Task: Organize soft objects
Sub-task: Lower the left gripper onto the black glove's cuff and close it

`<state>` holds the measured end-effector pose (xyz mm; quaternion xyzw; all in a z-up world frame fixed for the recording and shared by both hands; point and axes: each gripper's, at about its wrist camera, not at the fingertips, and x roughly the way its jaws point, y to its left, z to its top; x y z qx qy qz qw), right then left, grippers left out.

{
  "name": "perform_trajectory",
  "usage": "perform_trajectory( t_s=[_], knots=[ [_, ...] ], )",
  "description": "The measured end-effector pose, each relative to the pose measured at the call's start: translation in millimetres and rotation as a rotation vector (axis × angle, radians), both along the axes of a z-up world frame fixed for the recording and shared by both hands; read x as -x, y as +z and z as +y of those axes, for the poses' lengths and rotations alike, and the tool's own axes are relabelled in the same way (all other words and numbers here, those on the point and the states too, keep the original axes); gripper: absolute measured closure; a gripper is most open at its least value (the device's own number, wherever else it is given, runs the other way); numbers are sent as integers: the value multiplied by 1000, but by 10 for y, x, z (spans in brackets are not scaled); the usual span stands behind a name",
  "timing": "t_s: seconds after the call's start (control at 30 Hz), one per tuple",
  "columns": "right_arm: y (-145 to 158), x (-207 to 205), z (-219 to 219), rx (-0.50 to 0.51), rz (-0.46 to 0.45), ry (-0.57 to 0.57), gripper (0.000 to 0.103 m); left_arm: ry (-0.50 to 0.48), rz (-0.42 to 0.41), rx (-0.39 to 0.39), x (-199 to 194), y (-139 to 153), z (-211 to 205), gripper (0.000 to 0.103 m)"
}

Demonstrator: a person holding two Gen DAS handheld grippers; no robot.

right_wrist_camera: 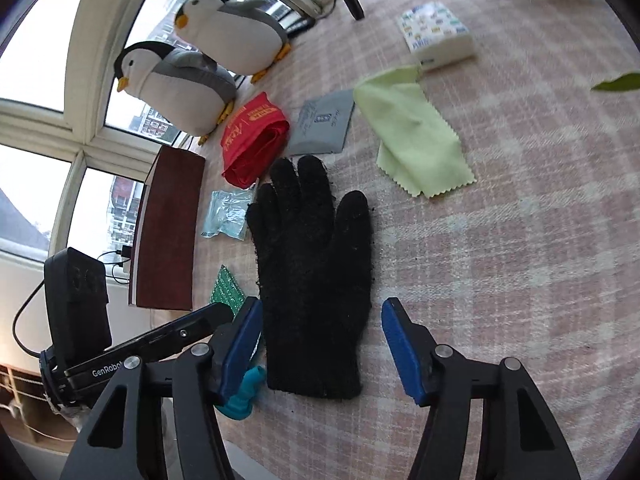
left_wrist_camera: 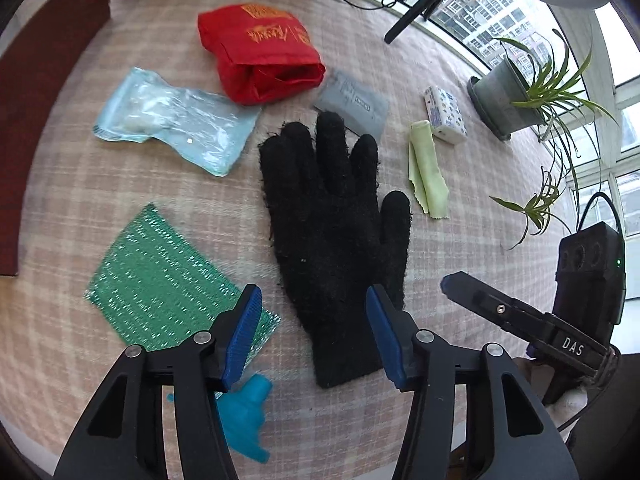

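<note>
A black knit glove (left_wrist_camera: 332, 220) (right_wrist_camera: 316, 260) lies flat on the pink checked tablecloth (right_wrist_camera: 500, 240), fingers pointing away. My left gripper (left_wrist_camera: 314, 300) hovers open over the glove's cuff end, one blue pad above the green sparkly cloth (left_wrist_camera: 160, 280), the other at the glove's right edge. My right gripper (right_wrist_camera: 322, 306) is open too, straddling the glove's wrist part without touching it. A red cloth bag (left_wrist_camera: 260, 52) (right_wrist_camera: 256, 136) and a pale green cloth (left_wrist_camera: 426, 168) (right_wrist_camera: 412, 136) lie beyond.
A clear plastic packet (left_wrist_camera: 176, 120), a grey sachet (left_wrist_camera: 356, 104), a tissue pack (left_wrist_camera: 446, 114) and a blue plastic piece (left_wrist_camera: 244, 416) lie around. Two plush penguins (right_wrist_camera: 180, 88) sit by the window. A potted plant (left_wrist_camera: 500, 96) stands right; a brown board (right_wrist_camera: 168, 228) stands left.
</note>
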<state>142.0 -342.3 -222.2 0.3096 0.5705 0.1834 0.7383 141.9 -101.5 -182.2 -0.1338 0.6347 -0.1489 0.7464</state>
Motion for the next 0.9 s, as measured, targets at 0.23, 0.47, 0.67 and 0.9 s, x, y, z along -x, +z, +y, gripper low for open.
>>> perform_trajectory(
  t_s=[0.23,0.47,0.67,0.9],
  knots=[
    [-160,-127,25,-16,56,-16,45,-8,58,21,-144,-191,-46,56],
    [-239,-205,27,-40,91,-40,51,-35,68,34,-194,-250,-59,56],
    [-315,-276,35,-51,129,-49,61,-54,82,51,-189,-323,-116,56],
    [-333,-326,129,-43,131,-25,63,-80,75,55,-184,-342,-171,56]
  ],
)
